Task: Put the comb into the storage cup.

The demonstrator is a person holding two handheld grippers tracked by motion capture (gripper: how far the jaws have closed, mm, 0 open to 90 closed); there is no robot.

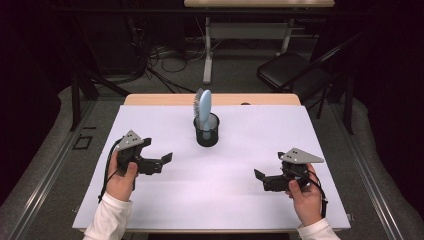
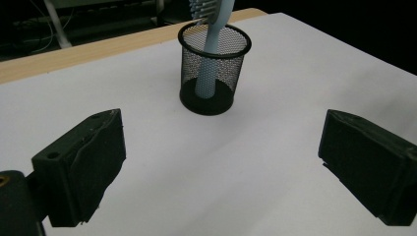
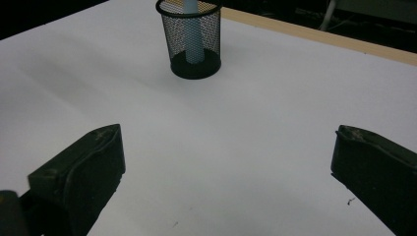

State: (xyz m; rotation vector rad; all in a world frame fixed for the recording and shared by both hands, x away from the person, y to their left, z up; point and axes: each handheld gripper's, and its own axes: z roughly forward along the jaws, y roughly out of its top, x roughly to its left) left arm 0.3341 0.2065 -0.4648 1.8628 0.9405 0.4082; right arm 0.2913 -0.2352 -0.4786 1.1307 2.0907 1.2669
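Note:
A black mesh cup (image 1: 207, 131) stands upright on the white table cover (image 1: 210, 190), a little behind the middle. A light blue hairbrush (image 1: 204, 111) stands in it, handle down and bristles up. The same cup (image 2: 214, 69) and brush (image 2: 212, 44) appear ahead in the left gripper view, and the cup (image 3: 192, 39) again in the right gripper view. My left gripper (image 1: 162, 161) rests at the left, open and holding nothing. At the right my right gripper (image 1: 261, 177) is open too, its jaws wide apart over bare cover.
The wooden table edge (image 1: 165, 99) shows behind the white cover. Beyond it are a black chair (image 1: 292, 72), another table's legs (image 1: 207, 50) and cables on the floor. Bare white surface lies between both grippers and the cup.

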